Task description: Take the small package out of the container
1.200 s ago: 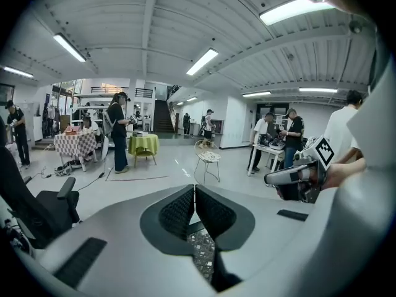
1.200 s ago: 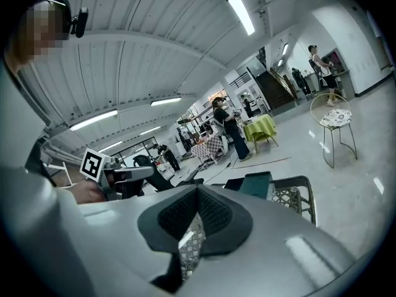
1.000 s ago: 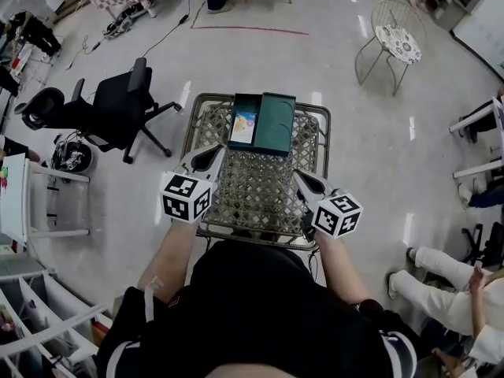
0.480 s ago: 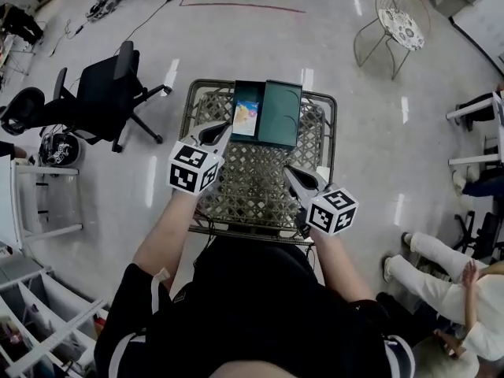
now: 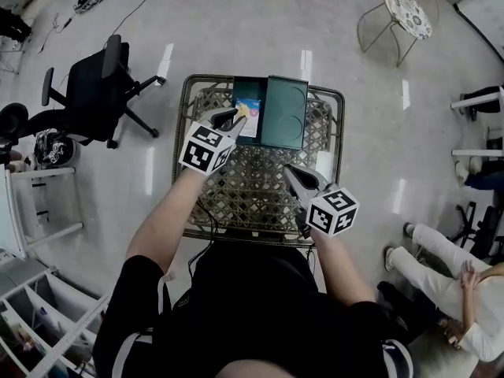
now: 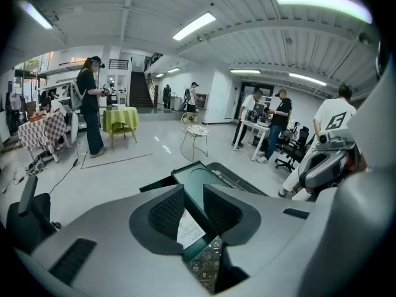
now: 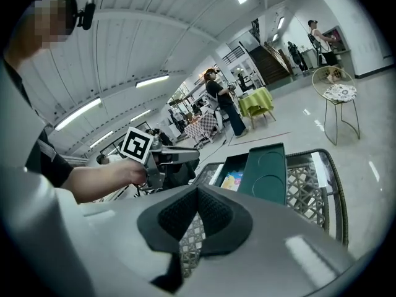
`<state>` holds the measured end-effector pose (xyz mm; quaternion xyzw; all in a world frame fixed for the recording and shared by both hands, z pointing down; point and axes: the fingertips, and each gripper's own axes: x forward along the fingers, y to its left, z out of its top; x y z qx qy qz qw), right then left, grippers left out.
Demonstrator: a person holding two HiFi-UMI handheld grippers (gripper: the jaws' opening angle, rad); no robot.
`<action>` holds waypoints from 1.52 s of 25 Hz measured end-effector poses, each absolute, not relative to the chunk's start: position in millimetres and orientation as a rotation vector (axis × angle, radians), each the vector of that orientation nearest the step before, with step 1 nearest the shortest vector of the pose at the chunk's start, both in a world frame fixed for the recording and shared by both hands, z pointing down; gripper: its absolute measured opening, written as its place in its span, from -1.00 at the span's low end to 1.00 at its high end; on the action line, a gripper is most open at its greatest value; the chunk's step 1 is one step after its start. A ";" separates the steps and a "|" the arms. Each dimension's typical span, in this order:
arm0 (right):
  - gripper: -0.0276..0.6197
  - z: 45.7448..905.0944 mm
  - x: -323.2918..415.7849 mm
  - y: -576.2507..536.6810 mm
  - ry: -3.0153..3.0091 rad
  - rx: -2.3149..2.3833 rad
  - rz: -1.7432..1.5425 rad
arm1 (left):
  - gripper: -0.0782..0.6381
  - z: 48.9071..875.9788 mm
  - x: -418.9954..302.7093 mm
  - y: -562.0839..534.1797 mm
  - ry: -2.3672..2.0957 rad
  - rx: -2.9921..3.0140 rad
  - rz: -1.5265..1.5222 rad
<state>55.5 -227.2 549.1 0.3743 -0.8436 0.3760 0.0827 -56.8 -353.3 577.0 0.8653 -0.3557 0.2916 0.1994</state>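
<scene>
Left gripper hovers at the far edge of the woven metal lattice table. Its tips are just above the small colourful package, which lies inside the open dark green box. The flat green lid lies just to the package's right. Right gripper sits mid-table, well apart.

From the left gripper view, the jaws are opening, still narrow. The package shows below the gap, untouched, beside the lid's edge.

From the right gripper view, its jaws are together and empty over the lattice.

Blk office chair left of wire table.
</scene>
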 end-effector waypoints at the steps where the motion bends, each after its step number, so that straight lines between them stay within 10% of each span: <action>1: -0.89 552.8 55.9 -232.4 -2.513 1.116 1.112 | -0.51 585.8 -55.8 -358.1 -0.985 2.412 0.841; 10: -0.88 556.7 31.6 -292.6 -2.557 0.963 0.690 | -0.29 668.7 -58.4 -381.4 -0.812 2.436 1.147; 38: -0.88 602.1 52.7 -274.2 -2.493 0.948 0.895 | -0.09 766.3 -22.9 -400.3 -0.022 2.378 1.864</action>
